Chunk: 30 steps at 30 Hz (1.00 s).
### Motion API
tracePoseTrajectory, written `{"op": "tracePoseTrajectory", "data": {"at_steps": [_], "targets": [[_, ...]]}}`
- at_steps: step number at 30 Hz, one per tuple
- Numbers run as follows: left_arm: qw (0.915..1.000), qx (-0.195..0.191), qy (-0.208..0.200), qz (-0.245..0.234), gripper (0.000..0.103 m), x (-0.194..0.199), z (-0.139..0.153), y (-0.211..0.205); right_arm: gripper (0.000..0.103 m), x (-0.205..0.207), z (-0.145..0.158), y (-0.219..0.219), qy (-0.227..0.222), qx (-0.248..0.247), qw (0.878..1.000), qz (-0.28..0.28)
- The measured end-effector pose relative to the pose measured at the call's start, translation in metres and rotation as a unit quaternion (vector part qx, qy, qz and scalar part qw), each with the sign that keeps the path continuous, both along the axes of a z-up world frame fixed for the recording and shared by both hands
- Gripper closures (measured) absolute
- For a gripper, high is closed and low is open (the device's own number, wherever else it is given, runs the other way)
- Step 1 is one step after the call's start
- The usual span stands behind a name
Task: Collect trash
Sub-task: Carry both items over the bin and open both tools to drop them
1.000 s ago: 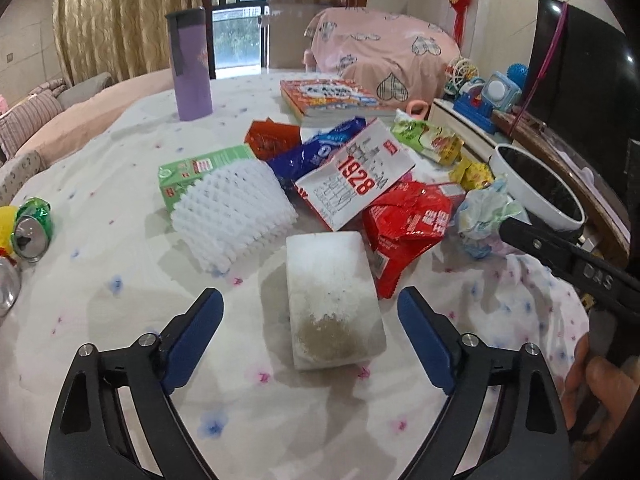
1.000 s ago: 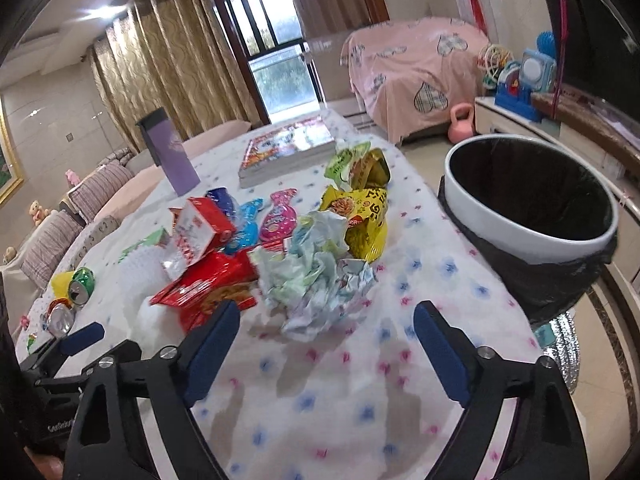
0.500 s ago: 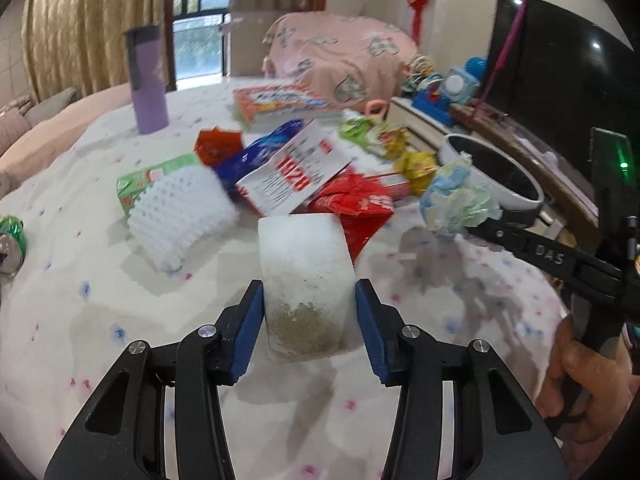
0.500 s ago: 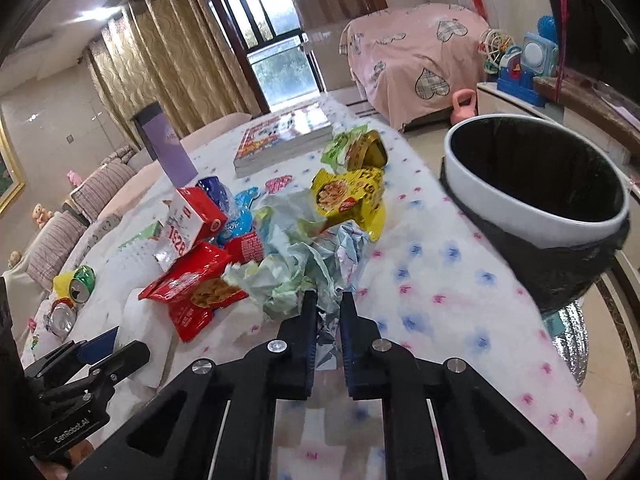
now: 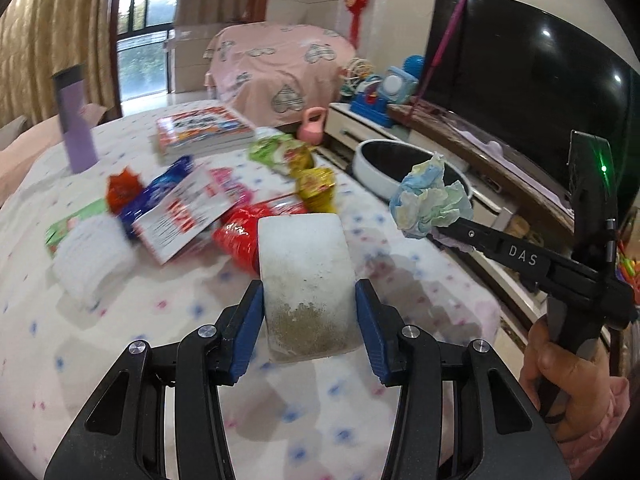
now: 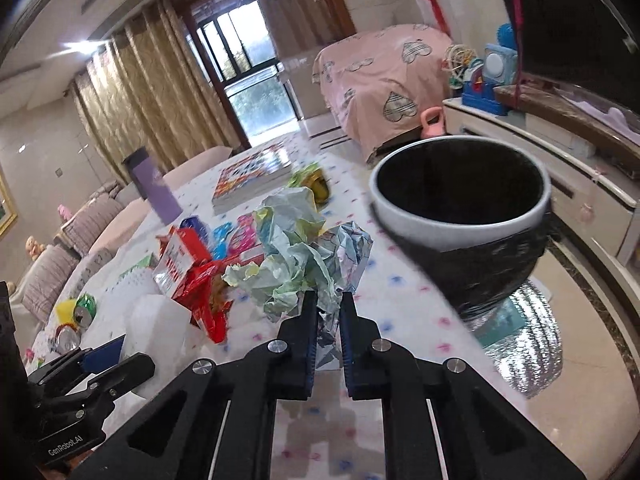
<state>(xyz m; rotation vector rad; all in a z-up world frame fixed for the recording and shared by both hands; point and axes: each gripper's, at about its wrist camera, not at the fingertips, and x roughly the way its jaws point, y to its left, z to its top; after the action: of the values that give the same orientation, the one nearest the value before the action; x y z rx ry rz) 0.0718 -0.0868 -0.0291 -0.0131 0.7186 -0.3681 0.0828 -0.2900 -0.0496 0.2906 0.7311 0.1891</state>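
Left wrist view: the left tool (image 5: 309, 316) grips a white foam block (image 5: 306, 276) at lower centre, raised over the surface (image 5: 120, 344). At right, the right tool (image 5: 434, 234) holds a crumpled paper wad (image 5: 430, 200) before the bin (image 5: 384, 160). Right wrist view: the right tool (image 6: 329, 312) is clamped narrow on the paper wad (image 6: 304, 256) at centre; the bin (image 6: 460, 216) stands upper right; wrappers (image 6: 200, 268) lie left.
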Motion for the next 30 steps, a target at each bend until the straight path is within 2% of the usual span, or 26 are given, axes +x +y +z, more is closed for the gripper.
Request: {"op": "tracePoseTrajectory", "data": {"at_steps": [12,22,30], "targets": [[0.9989,0.005,-0.017,-0.043,0.057,0.043,0.022,-0.065,0.093,0.014,0.010,-0.058,-0.009,-0.002,0.999,-0.051],[0.9980,-0.006,0.017,-0.060,0.057,0.095,0.027,-0.113,0.092,0.052,0.013,-0.097,0.008,-0.018,0.998,-0.059],[0.9974,0.001,0.025,-0.067,0.056,0.129,0.028,-0.148,0.089,0.079,0.016,-0.118,0.020,-0.035,0.997,-0.059]]}}
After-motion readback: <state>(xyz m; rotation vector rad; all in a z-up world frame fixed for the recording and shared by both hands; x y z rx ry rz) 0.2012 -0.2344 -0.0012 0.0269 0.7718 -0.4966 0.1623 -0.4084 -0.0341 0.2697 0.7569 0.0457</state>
